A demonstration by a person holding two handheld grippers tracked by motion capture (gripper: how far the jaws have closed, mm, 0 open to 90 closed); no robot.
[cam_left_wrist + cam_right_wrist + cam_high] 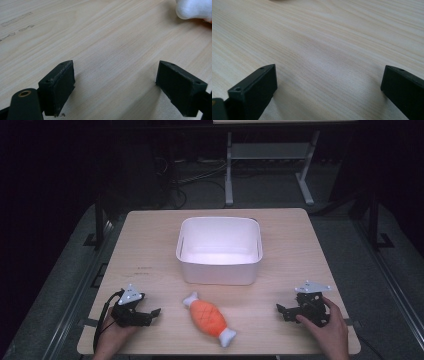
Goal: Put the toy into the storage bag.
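Left claw [156,312] and right claw [280,309] gaping empty, plush orange fish [209,319], white tail fins, lying diagonally between them

right gripper [329,80]: jaws spread wide, nothing between them
jaw position: low over the surface, both casting shadows on it
table [332,37]: pale wood, grain running across
top edge: small dark patch, can't identify

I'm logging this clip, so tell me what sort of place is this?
Probably a lab or recording workspace, not a home. A bare wooden table carries just a white bin and an orange plush toy, cables trail over the dark floor behind, and a metal-framed bench stands beyond.
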